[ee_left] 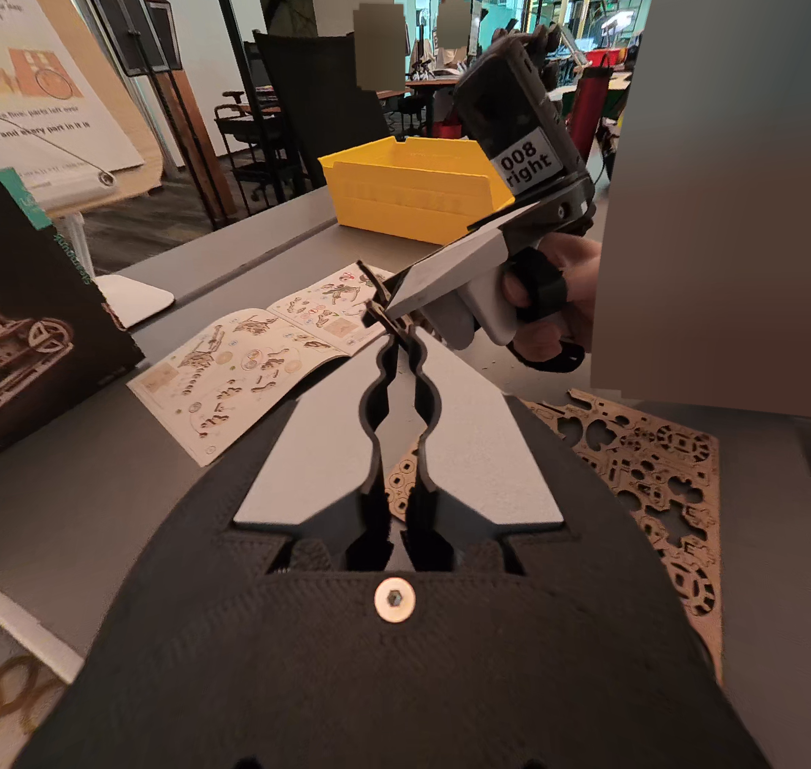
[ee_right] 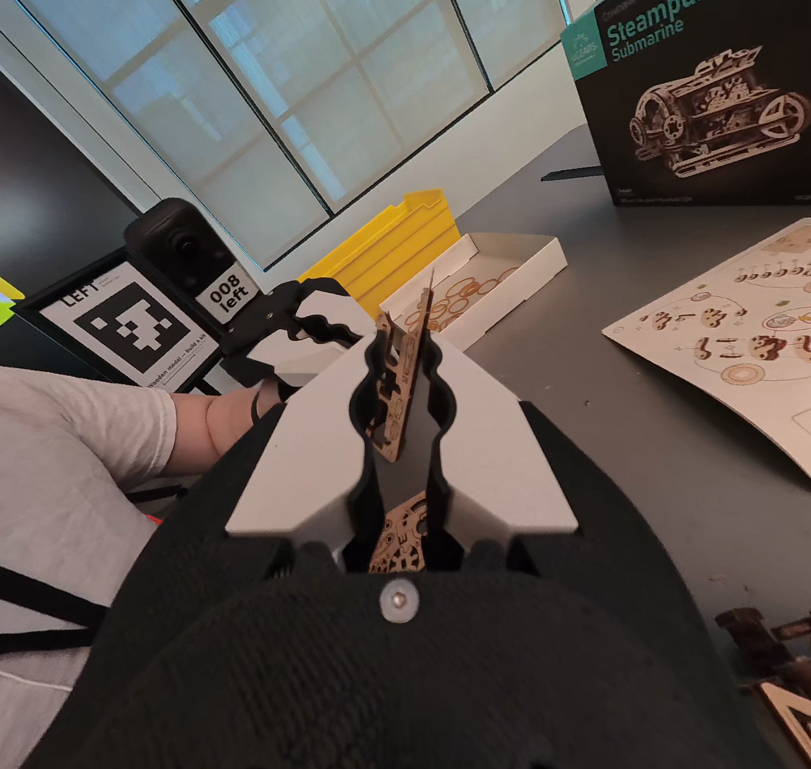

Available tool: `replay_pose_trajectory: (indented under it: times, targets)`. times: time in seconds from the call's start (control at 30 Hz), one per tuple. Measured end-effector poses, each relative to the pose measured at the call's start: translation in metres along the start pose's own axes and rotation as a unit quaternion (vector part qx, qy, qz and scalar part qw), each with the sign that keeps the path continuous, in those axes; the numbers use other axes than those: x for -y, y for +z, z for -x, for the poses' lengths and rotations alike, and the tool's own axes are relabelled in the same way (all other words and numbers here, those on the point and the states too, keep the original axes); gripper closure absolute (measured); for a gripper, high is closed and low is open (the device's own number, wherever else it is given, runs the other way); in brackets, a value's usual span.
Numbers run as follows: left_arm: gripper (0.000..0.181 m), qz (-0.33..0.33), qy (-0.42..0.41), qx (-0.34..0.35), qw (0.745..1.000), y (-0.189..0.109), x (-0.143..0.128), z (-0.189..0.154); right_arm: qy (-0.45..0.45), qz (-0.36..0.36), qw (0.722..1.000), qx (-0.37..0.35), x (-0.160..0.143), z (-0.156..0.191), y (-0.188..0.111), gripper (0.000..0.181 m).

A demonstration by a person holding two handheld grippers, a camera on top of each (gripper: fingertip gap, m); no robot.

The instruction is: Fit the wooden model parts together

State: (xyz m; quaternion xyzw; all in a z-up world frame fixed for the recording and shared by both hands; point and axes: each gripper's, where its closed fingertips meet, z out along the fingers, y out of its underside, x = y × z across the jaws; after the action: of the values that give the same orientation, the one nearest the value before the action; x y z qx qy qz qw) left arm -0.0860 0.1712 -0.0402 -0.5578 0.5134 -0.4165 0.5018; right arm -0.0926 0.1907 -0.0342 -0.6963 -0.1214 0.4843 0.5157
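- Two handheld grippers are meeting above one grey table [ee_left: 245,260], and one yellow bin [ee_left: 408,186] is serving here as the landmark.
- The right gripper [ee_right: 401,344] is pinching one wooden model part [ee_right: 397,390] near its fingertips, with the jaws drawn narrow; the flat perforated piece is standing on edge between the two fingers, on the near side of the yellow bin [ee_right: 386,247].
- The left gripper [ee_left: 401,346] is showing a narrow gap at its tips, which are reaching the wooden model part [ee_left: 379,304] held by the right gripper [ee_left: 373,295]; whether it is actually clamping that part cannot be told.
- In the left wrist view the part is sitting in front of the yellow bin, over the open instruction booklet [ee_left: 245,375].
- One instruction booklet [ee_right: 724,339] is lying open on the table [ee_right: 570,396], nearer than the bin.
- One laser-cut wooden sheet [ee_left: 649,484] is lying flat on the table, nearer than the bin and to the right of the booklet.
- One shallow white tray [ee_right: 518,274] is sitting just beside the yellow bin, holding several thin wooden rings [ee_right: 465,293] that are too overlapped to count.
- One dark kit box [ee_right: 697,102] is standing upright, to the right of the bin in the right wrist view.
- One person's hand [ee_left: 553,304] is gripping the right gripper's handle.
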Motion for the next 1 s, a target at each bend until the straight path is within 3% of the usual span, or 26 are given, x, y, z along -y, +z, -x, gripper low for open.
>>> replay_pose_trajectory:
  times: [0.43,1.0]
  targets:
    - [0.18,0.031,0.052,0.043,0.997,0.003,-0.009,0.003,-0.028,0.01,0.998,-0.048,-0.007,-0.008,0.002,0.166]
    - [0.18,0.056,0.055,0.068,0.995,0.006,-0.019,0.011,-0.024,-0.008,0.995,-0.096,-0.011,-0.018,0.007,0.166]
